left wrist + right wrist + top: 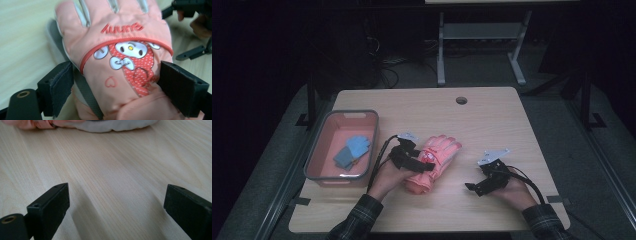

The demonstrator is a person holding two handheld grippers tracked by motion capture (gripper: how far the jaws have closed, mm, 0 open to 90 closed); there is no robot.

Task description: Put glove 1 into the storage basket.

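A pink padded glove (pixel 434 160) with a cartoon patch lies flat at the middle of the wooden table (pixel 497 125), fingers pointing to the far right. In the left gripper view the glove (pixel 120 32) runs away from the camera, and my left gripper (pixel 116 80) stands open astride its wrist end, one pad on each side. From above, the left gripper (pixel 419 164) sits over the glove's near half. My right gripper (pixel 474 189) is open and holds nothing, low over bare wood to the right of the glove. The glove's edge (pixel 112 126) lies beyond the right gripper (pixel 116 195).
A pink bin with a grey rim (pixel 319 145) stands at the table's left and holds a pair of blue gloves (pixel 352 151). A round cable hole (pixel 461 100) is near the far edge. Bare wood lies at the far right and front.
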